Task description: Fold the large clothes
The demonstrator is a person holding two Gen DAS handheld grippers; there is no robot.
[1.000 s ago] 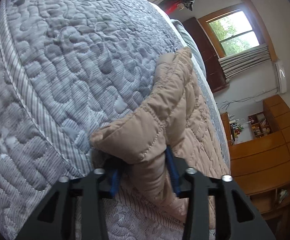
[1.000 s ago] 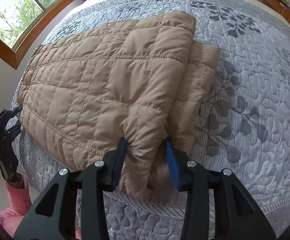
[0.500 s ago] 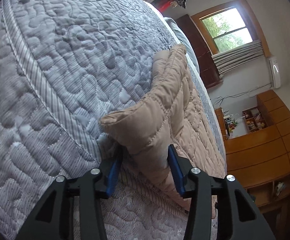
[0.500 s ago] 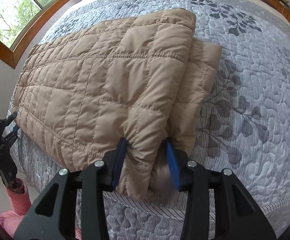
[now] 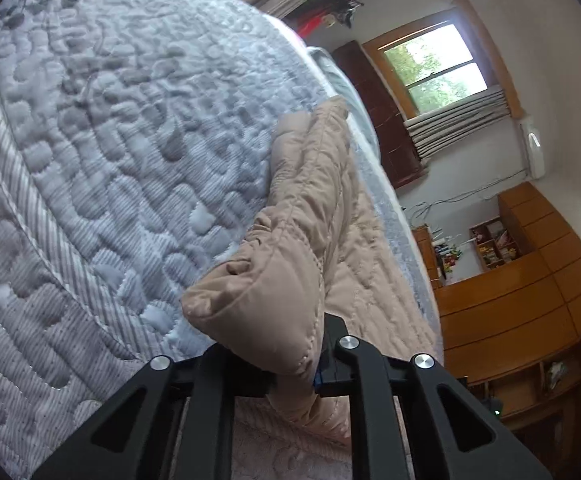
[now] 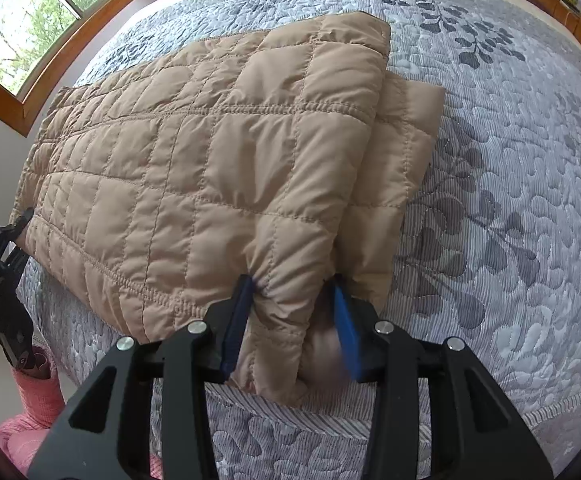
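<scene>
Our left gripper [image 5: 290, 376] is closing on the tan quilted jacket's [image 5: 274, 304] corner after briefly widening, the bunched fabric now lifted higher off the bed [image 5: 90, 160].

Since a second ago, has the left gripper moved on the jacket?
Yes. The left gripper is closing on the jacket corner, now bunched higher against the bedspread.

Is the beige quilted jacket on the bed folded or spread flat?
Folded. In the right wrist view the jacket lies doubled: an upper layer covers a lower one that sticks out at the right edge.
</scene>
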